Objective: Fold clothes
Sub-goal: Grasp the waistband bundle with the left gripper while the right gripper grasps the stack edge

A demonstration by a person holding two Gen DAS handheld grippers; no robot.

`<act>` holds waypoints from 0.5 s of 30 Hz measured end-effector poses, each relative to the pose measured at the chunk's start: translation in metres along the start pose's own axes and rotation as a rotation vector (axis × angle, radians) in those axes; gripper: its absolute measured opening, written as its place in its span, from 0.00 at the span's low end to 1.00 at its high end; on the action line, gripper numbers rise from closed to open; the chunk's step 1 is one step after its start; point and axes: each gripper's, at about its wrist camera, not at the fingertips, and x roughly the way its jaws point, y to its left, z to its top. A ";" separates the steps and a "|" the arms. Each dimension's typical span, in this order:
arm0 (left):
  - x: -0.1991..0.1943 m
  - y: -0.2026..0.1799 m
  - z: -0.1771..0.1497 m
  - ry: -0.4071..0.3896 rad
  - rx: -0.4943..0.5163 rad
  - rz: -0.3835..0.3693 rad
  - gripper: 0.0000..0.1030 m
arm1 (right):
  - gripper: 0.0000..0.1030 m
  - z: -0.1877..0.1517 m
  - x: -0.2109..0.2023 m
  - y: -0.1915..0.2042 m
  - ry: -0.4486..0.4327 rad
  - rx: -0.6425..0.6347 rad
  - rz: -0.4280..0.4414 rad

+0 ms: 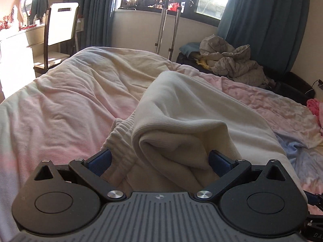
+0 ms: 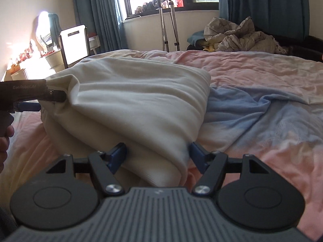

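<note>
The garment (image 2: 129,100) is plain cream-white with a ribbed waistband. Under it the bedspread (image 2: 262,76) is washed pink, with a pale blue patch just right of the garment. Beyond the bedspread hang teal curtains (image 2: 268,6); a crumpled grey-beige quilted jacket (image 2: 242,36) lies below them. Gripper pads (image 2: 117,157) are blue on black arms.

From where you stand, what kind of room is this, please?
Most likely a bedroom in a home. A wide bed with a rumpled pink and blue cover fills the view, long teal curtains hang beside the window, and a crumpled grey quilted jacket lies behind the bed.
</note>
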 end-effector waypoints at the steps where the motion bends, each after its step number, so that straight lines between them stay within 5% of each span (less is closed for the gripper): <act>1: 0.001 0.000 0.000 -0.004 -0.008 0.008 1.00 | 0.68 0.000 -0.001 -0.003 -0.004 0.027 0.003; 5: 0.002 0.007 0.000 -0.030 -0.079 0.038 1.00 | 0.65 0.002 -0.008 -0.007 -0.059 0.078 -0.006; 9: -0.001 0.022 0.002 -0.072 -0.195 0.077 1.00 | 0.51 0.004 -0.019 0.012 -0.153 -0.035 -0.088; 15: 0.000 0.036 0.004 -0.122 -0.301 0.092 1.00 | 0.50 0.000 -0.007 0.015 -0.108 -0.056 -0.138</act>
